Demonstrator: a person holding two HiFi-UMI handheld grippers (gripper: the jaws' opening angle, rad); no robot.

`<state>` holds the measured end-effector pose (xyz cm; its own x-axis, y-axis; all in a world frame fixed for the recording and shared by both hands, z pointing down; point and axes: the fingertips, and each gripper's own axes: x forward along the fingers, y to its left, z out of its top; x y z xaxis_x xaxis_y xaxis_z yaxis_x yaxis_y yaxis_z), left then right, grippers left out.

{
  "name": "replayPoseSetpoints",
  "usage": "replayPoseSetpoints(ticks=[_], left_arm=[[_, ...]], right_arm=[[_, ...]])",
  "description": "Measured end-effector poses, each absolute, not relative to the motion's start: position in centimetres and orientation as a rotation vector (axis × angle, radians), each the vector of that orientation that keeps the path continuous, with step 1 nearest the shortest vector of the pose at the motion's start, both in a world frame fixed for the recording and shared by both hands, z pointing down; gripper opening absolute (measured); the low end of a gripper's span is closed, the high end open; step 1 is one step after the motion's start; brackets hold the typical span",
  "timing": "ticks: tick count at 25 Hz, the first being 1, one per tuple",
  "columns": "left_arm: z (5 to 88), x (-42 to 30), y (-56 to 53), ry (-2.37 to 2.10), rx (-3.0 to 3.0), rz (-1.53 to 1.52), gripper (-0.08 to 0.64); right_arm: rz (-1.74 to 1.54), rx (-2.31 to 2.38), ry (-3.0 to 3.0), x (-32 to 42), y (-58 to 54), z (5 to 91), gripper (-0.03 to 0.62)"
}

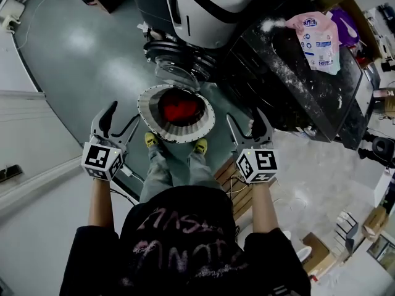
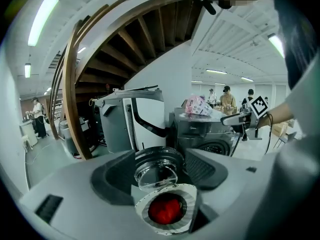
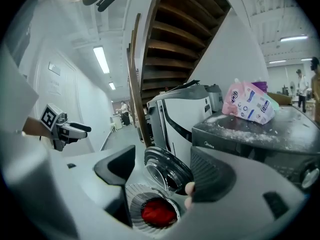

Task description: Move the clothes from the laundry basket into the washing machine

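Observation:
A round white ribbed laundry basket (image 1: 147,106) stands on the floor at my feet, with red clothes (image 1: 180,110) inside. Just beyond it, the round glass door (image 1: 177,74) of the black washing machine (image 1: 290,88) hangs open. My left gripper (image 1: 123,119) hovers left of the basket and my right gripper (image 1: 245,122) right of it. Both are open and empty. The left gripper view frames the basket (image 2: 188,204), the clothes (image 2: 165,210) and the door (image 2: 156,172) between its jaws. In the right gripper view the basket (image 3: 133,196) and clothes (image 3: 158,212) sit low between the jaws.
A pink detergent bag (image 1: 318,37) lies on the washing machine's powder-dusted top. A tall white-and-grey appliance (image 1: 210,5) stands behind the door. A wooden staircase (image 3: 172,39) rises at the back. My yellow shoes (image 1: 152,140) touch the basket's near side. Boxes (image 1: 318,251) sit at lower right.

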<state>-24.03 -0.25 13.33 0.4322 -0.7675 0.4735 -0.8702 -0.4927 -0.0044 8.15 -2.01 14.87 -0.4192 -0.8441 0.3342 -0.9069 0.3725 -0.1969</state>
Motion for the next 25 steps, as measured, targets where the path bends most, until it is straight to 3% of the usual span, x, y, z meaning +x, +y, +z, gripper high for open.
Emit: replayPoseSetpoints(ticks=[7,18,25], left_arm=[[16.2,-26.0,-3.2,-1.275,2.499,0.688,0.318],[22.7,-25.3,-2.5,-0.888,2.680,1.272,0.321],[26.5,-24.9,-2.4,-0.703,2.712,1.494,0.341]], right_arm=[[0.491,1.544,-2.389,4.7,-3.0,16.4,0.347],[0.404,1.259,-2.327,0.8,-2.9,21.8,0.351],[0.390,1.084,-2.311,-0.9,-3.0,25.6,0.357]])
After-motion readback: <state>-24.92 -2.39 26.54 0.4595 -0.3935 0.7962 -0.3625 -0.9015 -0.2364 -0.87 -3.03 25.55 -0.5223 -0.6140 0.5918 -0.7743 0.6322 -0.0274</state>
